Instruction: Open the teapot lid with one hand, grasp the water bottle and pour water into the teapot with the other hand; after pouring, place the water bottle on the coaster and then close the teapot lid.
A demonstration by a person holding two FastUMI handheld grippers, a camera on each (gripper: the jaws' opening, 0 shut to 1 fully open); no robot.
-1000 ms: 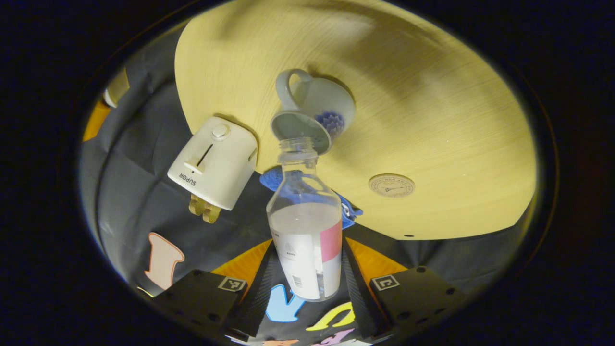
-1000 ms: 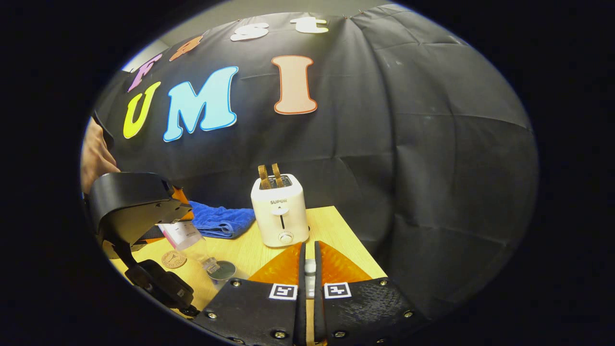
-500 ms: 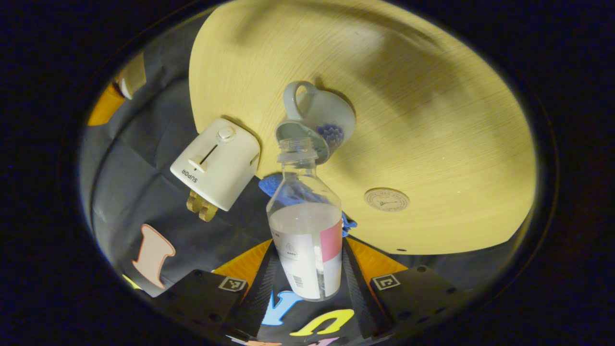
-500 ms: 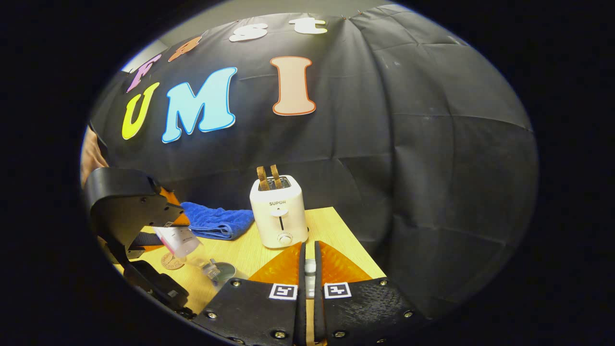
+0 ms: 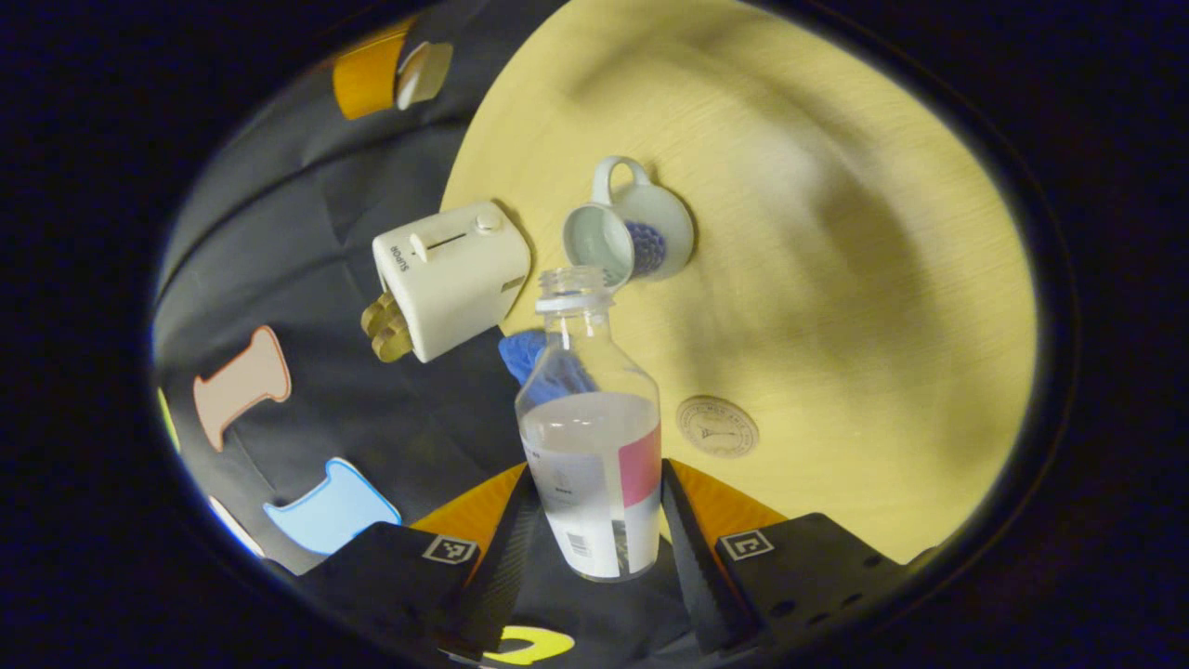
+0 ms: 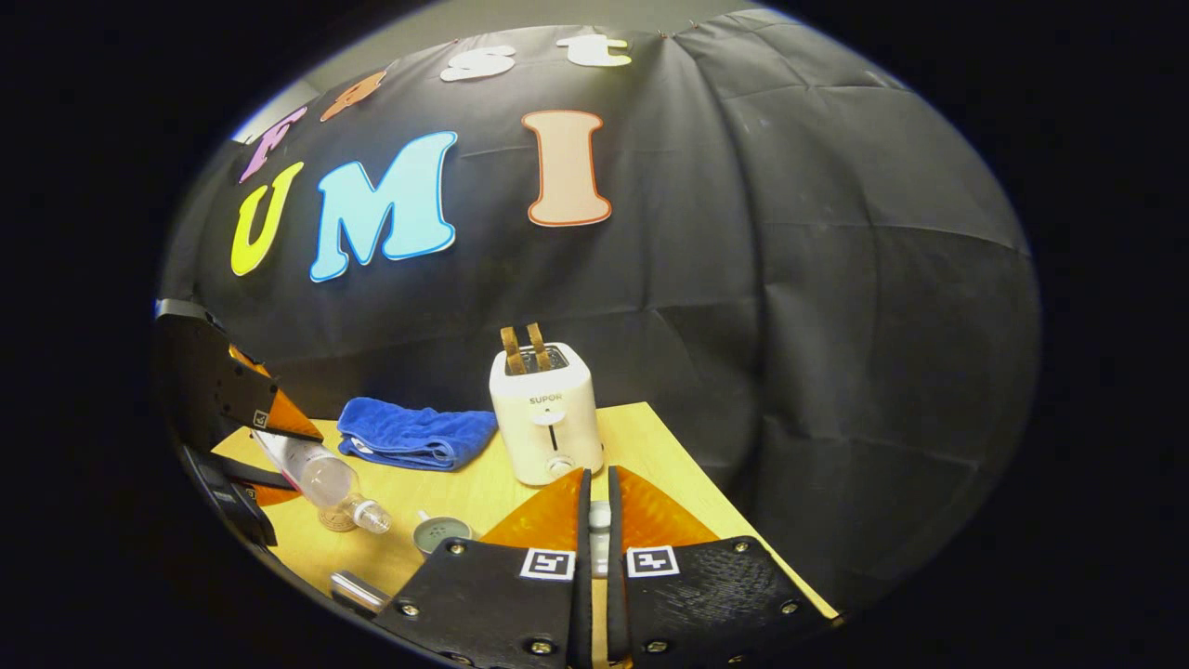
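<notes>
My left gripper (image 5: pixel 599 469) is shut on a clear water bottle (image 5: pixel 590 446), uncapped and partly full, with a white and pink label. Its mouth points toward the open white teapot (image 5: pixel 641 242) on the table. In the right gripper view the bottle (image 6: pixel 320 476) hangs tilted in the left gripper (image 6: pixel 246 437), its mouth a little left of the teapot opening (image 6: pixel 441 534). My right gripper (image 6: pixel 596 478) is shut on the small white lid knob (image 6: pixel 599 520), held up away from the pot. A round coaster (image 5: pixel 717 426) lies on the table near the bottle.
A white toaster (image 6: pixel 548 423) with two slices sticking out stands at the back of the wooden table (image 6: pixel 650 437). A folded blue towel (image 6: pixel 413 435) lies to its left. The table's right edge runs close beside the toaster.
The left gripper has drawn the bottle back from the teapot and swung it round; its mouth no longer sits over the opening. The right gripper has stayed still with the lid.
</notes>
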